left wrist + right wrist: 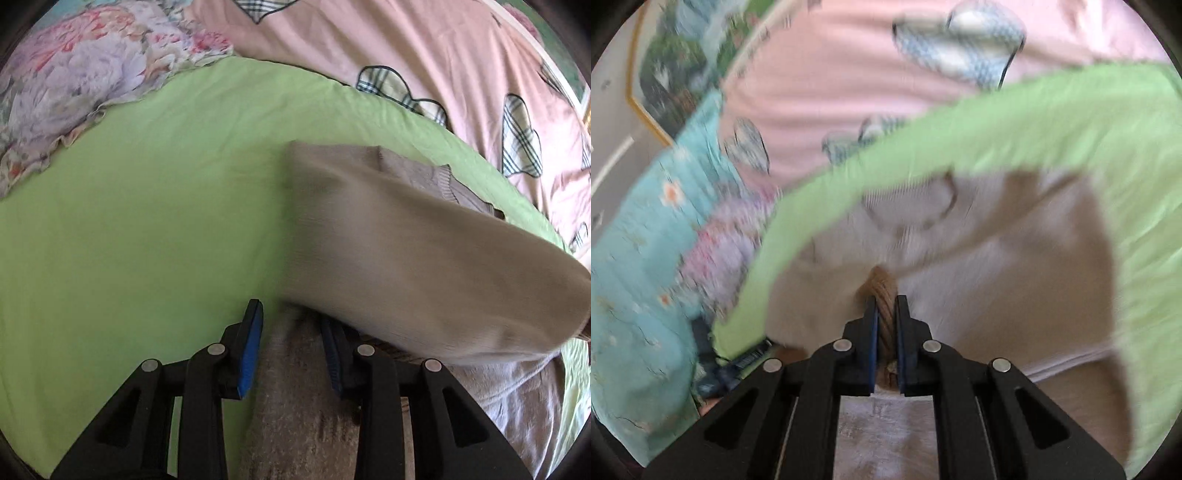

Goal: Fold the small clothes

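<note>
While the right gripper (886, 314) sits clamped on a bunched fold of the beige knitted sweater (960, 258), the left gripper (290, 332) has its blue-padded jaws apart, straddling cloth without pinching it. That sweater lies on the smooth lime-green bedsheet (147, 221), one part lifted and doubling over its ribbed edge (motion blur hides detail). To fold cleanly, I judge the raised layer should be carried level across the sweater, edges matched before release. Beyond the sweater lies a pink plaid-patched quilt (424, 55).
</note>
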